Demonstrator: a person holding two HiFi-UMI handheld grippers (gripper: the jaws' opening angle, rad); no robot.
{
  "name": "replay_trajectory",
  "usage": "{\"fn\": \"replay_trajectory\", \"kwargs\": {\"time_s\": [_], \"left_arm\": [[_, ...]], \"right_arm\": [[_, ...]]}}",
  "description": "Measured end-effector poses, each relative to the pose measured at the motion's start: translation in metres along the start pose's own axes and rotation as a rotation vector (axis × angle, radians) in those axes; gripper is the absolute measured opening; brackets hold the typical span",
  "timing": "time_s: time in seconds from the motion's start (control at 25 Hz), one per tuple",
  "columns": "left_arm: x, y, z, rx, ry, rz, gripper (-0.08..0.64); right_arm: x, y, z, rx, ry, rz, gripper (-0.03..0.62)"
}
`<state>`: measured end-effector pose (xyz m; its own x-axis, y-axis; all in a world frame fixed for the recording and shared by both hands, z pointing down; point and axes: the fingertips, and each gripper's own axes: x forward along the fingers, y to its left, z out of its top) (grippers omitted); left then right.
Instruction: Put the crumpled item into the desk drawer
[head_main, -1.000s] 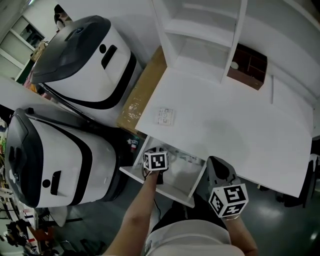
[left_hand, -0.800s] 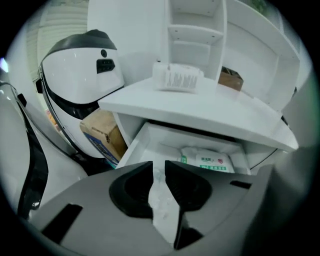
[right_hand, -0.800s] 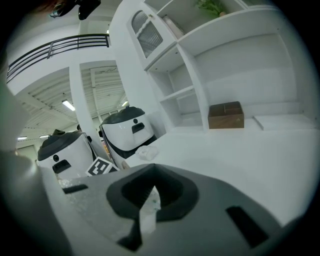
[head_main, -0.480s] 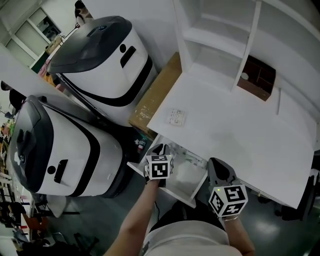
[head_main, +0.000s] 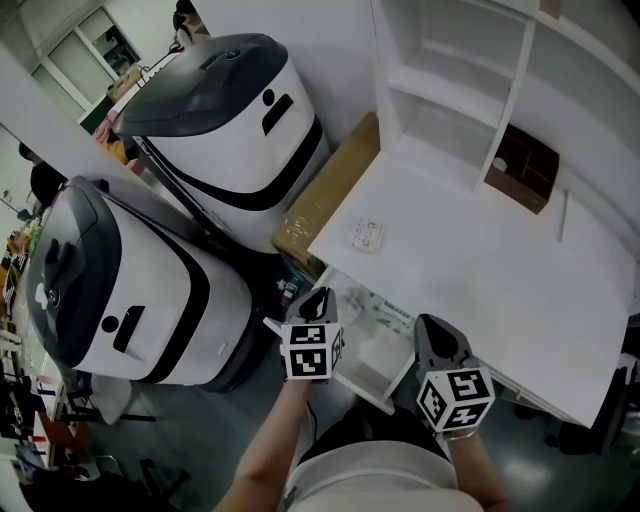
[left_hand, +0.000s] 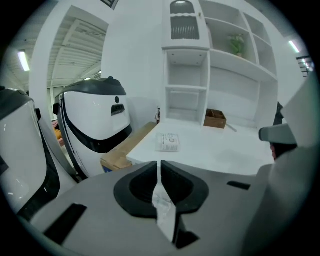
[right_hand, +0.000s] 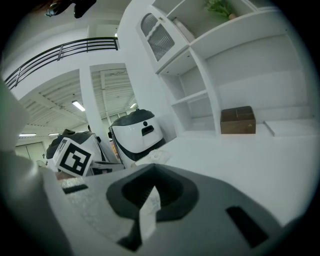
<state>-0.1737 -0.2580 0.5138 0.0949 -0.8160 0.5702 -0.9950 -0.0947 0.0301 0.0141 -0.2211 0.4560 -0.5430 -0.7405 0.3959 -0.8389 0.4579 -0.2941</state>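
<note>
The white desk's drawer (head_main: 372, 362) stands pulled open below the desk's front edge. Crumpled clear wrapping (head_main: 352, 299) lies in its far part, next to a printed label. My left gripper (head_main: 318, 298) hovers over the drawer's left edge with its jaws together and nothing held. My right gripper (head_main: 429, 327) is at the drawer's right side, also shut and empty. In the left gripper view my left gripper (left_hand: 159, 165) points across the desk top at a small flat packet (left_hand: 168, 142). The right gripper view shows my right gripper (right_hand: 152, 170) just above the desk surface.
Two big white-and-black machines (head_main: 235, 110) (head_main: 110, 290) stand left of the desk. A cardboard box (head_main: 325, 200) leans between them and the desk (head_main: 480, 260). On the desk lie the small packet (head_main: 367, 235) and a brown wooden box (head_main: 523, 167) under white shelves (head_main: 450, 90).
My left gripper has drawn back toward me, from over the drawer to its left front edge. The head view has swung left, so the desk sits further right.
</note>
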Motion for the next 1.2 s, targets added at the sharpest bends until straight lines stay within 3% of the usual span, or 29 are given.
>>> {"fn": "replay_trajectory", "kwargs": {"time_s": [0.56,1.2], "left_arm": [[-0.069,0.01,0.024,0.008,-0.172,0.003,0.0],[-0.12,0.035,0.015,-0.078,-0.24,0.023,-0.006]], "right_arm": [[-0.003,0.018,0.008,-0.036,-0.022,0.027,0.002],[-0.003,0.049,0.016,-0.098,-0.037,0.075,0.002]]}}
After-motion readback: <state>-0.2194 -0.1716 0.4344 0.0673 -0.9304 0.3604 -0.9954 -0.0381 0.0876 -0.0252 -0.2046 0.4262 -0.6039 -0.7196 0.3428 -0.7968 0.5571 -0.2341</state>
